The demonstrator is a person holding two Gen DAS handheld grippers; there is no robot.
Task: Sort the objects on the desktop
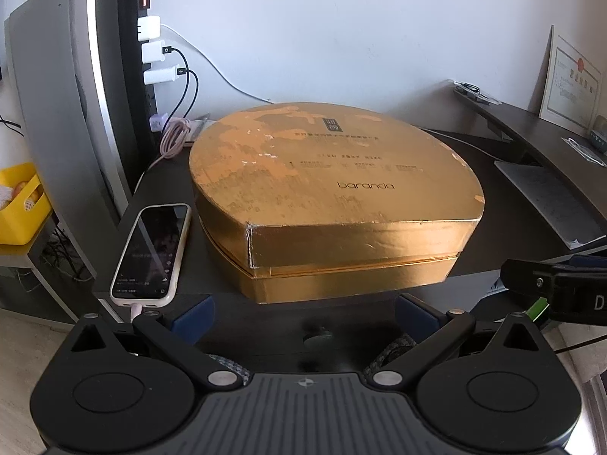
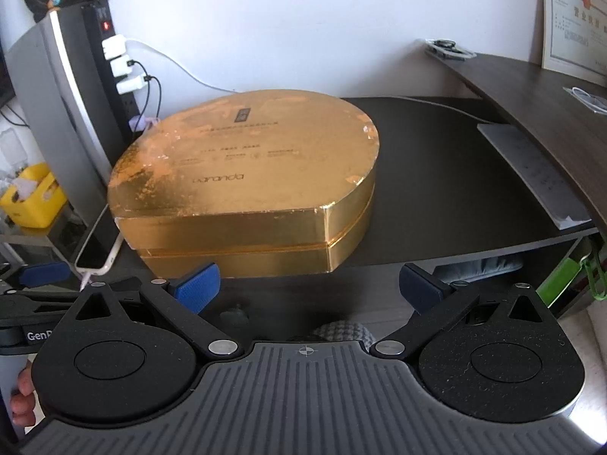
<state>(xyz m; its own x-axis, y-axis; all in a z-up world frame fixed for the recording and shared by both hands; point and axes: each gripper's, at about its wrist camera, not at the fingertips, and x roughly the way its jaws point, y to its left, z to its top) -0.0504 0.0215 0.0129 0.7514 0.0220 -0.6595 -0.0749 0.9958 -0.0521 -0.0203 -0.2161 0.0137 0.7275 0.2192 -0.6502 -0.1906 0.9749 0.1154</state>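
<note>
A large gold rounded box (image 1: 334, 197) with a worn lid sits on the dark desk (image 1: 489, 235); it is also in the right wrist view (image 2: 246, 182). A phone (image 1: 151, 252) in a pale case lies left of the box, a cable plugged into its near end. My left gripper (image 1: 303, 318) stands open just short of the box's front edge, nothing between its blue pads. My right gripper (image 2: 309, 288) is open too, in front of the box's near right corner. The right gripper's body shows at the right edge of the left view.
A monitor's back (image 1: 64, 113) and a power strip (image 1: 146, 60) with several chargers stand at the left. A yellow bin (image 1: 19, 204) sits lower left. A grey keyboard (image 2: 531, 170) lies right of the box under a curved shelf (image 2: 531, 87). A framed certificate (image 2: 573, 15) leans at the far right.
</note>
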